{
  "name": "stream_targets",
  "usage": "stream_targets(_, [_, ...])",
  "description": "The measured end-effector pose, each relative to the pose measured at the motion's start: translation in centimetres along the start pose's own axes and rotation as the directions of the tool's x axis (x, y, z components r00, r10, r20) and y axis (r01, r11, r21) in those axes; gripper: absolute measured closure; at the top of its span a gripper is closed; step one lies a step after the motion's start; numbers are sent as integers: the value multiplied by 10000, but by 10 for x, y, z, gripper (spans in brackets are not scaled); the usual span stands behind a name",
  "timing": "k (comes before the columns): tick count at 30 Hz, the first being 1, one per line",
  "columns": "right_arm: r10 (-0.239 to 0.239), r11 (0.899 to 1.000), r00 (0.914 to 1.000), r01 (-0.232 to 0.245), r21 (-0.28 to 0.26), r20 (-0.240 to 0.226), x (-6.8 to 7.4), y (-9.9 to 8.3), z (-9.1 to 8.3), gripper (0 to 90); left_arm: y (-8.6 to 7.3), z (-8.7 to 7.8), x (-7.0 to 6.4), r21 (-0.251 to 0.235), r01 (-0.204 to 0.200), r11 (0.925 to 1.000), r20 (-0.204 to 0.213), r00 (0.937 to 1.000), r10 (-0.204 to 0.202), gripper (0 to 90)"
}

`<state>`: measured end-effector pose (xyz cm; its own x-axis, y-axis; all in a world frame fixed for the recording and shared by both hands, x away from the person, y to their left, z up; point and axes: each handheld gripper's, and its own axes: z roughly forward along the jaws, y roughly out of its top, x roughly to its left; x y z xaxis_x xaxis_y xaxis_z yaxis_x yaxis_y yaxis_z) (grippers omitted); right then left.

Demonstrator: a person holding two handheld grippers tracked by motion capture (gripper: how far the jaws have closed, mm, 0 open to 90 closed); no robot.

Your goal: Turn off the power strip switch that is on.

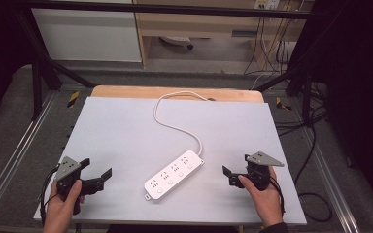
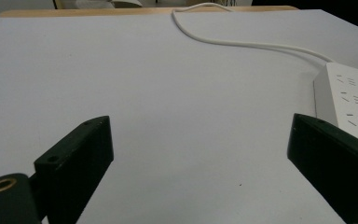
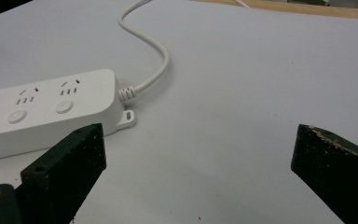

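A white power strip (image 1: 174, 174) with several sockets lies slanted on the white table top (image 1: 116, 131). Its white cable (image 1: 175, 127) curls away to the far edge. My left gripper (image 1: 97, 168), held in a hand, stands open at the strip's left, a short gap away. The right gripper (image 1: 236, 165) is open too, just right of the strip's cable end. In the left gripper view the left gripper (image 2: 200, 123) holds nothing, and the strip (image 2: 349, 98) sits beyond its right jaw. In the right gripper view the right gripper (image 3: 199, 135) is empty, with the strip (image 3: 42, 112) and cable (image 3: 161, 51) ahead at left.
A wooden strip (image 1: 126, 91) edges the far side of the table. Black frame bars (image 1: 43, 53) and metal rails (image 1: 14, 150) surround it. Dark cables (image 1: 315, 145) trail on the floor at the right. A cabinet (image 1: 87, 34) stands behind.
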<state>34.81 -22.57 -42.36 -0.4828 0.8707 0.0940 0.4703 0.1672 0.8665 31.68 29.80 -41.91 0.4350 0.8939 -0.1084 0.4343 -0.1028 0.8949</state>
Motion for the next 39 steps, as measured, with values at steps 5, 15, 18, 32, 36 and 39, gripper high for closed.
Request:
stream_targets(5, [8,9998,9998,-12,-179,-215,6,8,-1,38,-1,1,0,108,-77,9999,-64,9999,77,65])
stream_targets(15, [-202,9990,9966,169,-420,-797,19,36,4,39,-2,5,-4,282,-3,9996,149,9999,-1,62])
stream_targets(18, [-320,9982,9959,275,-537,-843,22,43,6,37,-3,4,-5,317,-76,9995,199,9998,69,62])
stream_targets(32, [-463,9973,9928,396,-622,-1101,35,51,20,30,-3,7,-7,464,-178,9988,273,9995,165,61])
stream_targets(36, [-519,9965,9908,431,-714,-1253,39,53,22,33,-3,5,-6,437,-189,9989,223,9996,179,61])
stream_targets(39, [-552,9971,9897,477,-588,-1321,44,55,27,34,-3,5,-6,387,-231,9990,269,9994,221,61])
